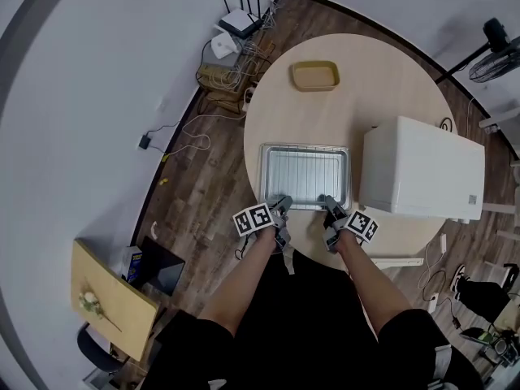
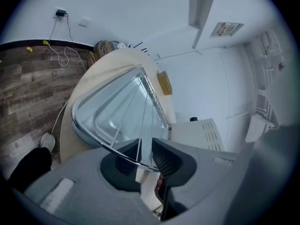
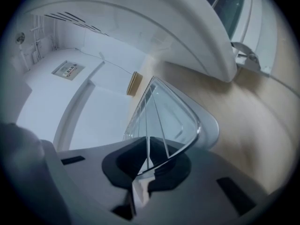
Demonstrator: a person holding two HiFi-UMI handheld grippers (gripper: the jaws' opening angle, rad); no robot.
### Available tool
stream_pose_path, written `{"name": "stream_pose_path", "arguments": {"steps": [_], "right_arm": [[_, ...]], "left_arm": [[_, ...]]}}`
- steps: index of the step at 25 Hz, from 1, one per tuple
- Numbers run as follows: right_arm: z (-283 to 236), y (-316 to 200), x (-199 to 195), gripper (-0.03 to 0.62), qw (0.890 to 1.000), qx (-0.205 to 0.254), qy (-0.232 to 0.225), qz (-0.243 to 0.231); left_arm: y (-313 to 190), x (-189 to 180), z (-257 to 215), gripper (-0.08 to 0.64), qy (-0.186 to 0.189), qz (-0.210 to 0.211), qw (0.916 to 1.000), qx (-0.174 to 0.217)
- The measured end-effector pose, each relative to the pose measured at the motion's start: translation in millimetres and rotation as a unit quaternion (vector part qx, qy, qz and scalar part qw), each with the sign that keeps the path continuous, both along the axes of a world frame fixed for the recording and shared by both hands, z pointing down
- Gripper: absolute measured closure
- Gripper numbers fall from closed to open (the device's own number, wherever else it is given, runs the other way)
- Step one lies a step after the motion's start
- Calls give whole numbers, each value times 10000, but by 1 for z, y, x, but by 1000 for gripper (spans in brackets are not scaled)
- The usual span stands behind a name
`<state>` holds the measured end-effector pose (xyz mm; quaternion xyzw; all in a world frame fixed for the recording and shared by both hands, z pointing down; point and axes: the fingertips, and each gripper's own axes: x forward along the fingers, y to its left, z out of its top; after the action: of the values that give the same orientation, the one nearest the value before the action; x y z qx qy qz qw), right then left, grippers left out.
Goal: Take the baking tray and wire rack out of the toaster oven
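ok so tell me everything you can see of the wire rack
The wire rack is shiny bare metal: a rectangular frame with rounded corners and thin parallel bars. It lies level over the baking tray on the round table, beside the toaster oven. The right hand-held gripper is clamped on its near edge; the left hand-held gripper has its jaws slightly apart around that edge.

Shiny metal wire rack (image 1: 305, 175), matt wood table (image 1: 366, 80)
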<state>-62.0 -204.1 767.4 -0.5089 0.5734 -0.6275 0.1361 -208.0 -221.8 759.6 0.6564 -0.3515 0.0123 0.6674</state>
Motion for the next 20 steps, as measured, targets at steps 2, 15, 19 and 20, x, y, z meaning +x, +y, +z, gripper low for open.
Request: {"name": "stream_pose_path", "arguments": {"steps": [2, 15, 19, 20], "right_arm": [[3, 0, 0, 583, 9998, -183, 7, 48], [11, 7, 7, 495, 9875, -1395, 298, 678], [6, 13, 10, 455, 9818, -1702, 293, 790], [4, 14, 10, 440, 9798, -1798, 233, 847]], "left_arm": [[3, -3, 0, 433, -107, 96, 9998, -120], [34, -37, -5, 347, -486, 286, 9971, -516], [35, -34, -5, 347, -571, 424, 9959, -555], [34, -34, -4, 347, -567, 419, 9958, -592]]}}
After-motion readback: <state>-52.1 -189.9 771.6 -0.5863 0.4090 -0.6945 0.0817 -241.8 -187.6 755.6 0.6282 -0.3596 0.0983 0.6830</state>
